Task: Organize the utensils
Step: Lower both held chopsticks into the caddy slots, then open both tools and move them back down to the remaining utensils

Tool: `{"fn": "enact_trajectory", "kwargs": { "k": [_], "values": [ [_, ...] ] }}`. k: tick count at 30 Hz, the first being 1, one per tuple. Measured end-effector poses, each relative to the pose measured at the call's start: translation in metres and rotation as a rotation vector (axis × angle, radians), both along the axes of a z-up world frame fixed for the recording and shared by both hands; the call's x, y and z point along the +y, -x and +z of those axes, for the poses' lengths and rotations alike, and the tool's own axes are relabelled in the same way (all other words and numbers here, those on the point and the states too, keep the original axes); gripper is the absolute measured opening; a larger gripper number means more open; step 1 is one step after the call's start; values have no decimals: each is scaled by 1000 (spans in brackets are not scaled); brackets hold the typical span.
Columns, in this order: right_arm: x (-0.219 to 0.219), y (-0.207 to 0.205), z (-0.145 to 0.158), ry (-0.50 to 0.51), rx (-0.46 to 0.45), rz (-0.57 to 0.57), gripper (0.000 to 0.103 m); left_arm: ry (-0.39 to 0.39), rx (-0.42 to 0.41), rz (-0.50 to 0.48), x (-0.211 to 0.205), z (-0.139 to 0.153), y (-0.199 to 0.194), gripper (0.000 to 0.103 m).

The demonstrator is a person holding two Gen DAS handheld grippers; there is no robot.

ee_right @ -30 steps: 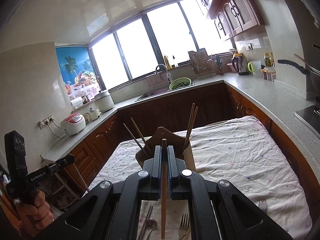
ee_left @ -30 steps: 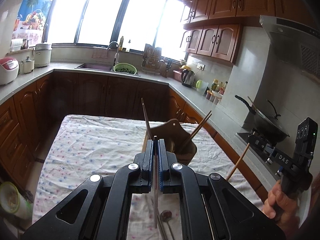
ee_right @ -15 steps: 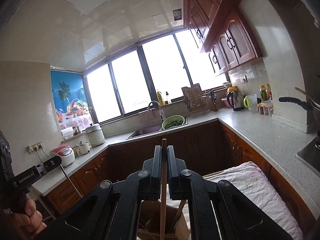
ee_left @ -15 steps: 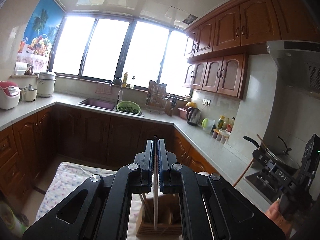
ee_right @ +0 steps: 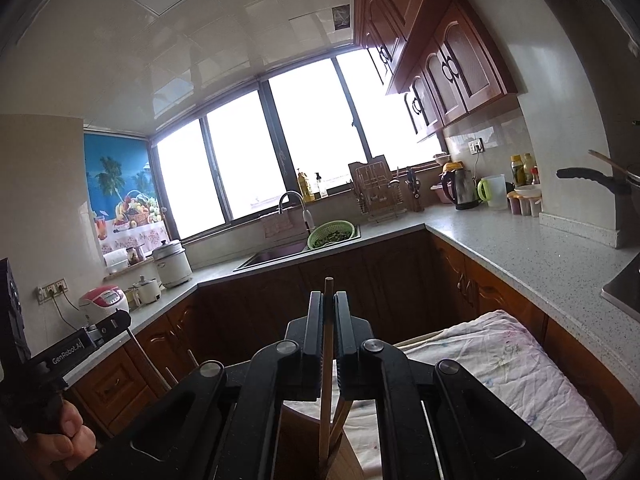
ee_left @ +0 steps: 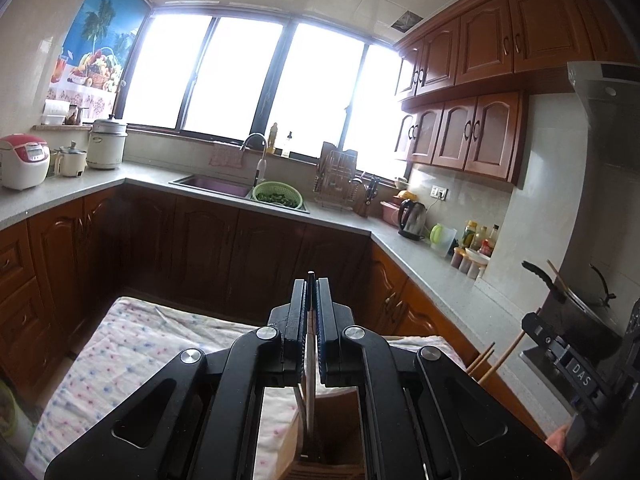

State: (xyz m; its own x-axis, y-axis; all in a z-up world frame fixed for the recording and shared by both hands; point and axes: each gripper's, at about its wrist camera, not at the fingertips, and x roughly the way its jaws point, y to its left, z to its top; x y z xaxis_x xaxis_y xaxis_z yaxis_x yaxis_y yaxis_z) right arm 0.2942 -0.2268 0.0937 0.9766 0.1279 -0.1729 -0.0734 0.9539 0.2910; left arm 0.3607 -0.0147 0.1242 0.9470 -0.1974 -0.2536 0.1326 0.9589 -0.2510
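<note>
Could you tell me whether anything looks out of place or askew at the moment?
Nothing stands out. Each gripper holds one upright utensil over the wooden holder: the left gripper a thin metal one, the right gripper a wooden chopstick.

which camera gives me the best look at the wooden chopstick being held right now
The right wrist view. There the wooden chopstick stands clamped between the fingers of the right tool, its tip above them and its shaft running down toward the holder. The left wrist view shows only a short slanted piece of it at far right.
</note>
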Motion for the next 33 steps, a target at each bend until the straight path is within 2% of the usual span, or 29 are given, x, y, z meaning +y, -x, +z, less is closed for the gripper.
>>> {"fn": "enact_trajectory", "kwargs": {
  "k": [9,15,20,21,22,23,24,25,26,27,28,29,30,33],
  "values": [
    [3,-11,-34,-19,105,22,5,-31,102,-29,-8,-40,-6,4],
    [2,-14,-38,-14,148,32,6,-46,142,-28,-8,-48,-10,6],
    [1,-15,-36,-27,162,37,13,-42,158,-35,-5,-44,-8,6],
    [0,-14,-36,-35,163,39,20,-44,161,-35,-5,-43,-8,8],
    [-1,-13,-36,-44,165,40,26,-46,164,-35,-5,-42,-6,15],
    [-2,-11,-35,-55,162,44,41,-47,164,-32,-4,-41,-5,29],
    [-4,-10,-35,-66,156,48,51,-48,161,-21,-2,-40,-2,39],
    [-5,-7,-35,-73,151,48,53,-46,156,-8,0,-39,2,58],
    [-6,-4,-34,-80,146,49,55,-39,148,-2,3,-37,7,68],
    [-7,-1,-32,-86,144,52,56,-35,143,2,5,-36,12,71],
    [-8,2,-30,-94,144,56,58,-37,145,9,7,-35,17,79],
    [-10,5,-29,-103,144,60,66,-42,146,17,9,-34,23,85],
    [-11,10,-29,-112,143,60,75,-46,145,22,12,-35,29,86],
    [-16,24,-28,-124,146,65,81,-56,161,23,19,-40,49,93]
  ]
}}
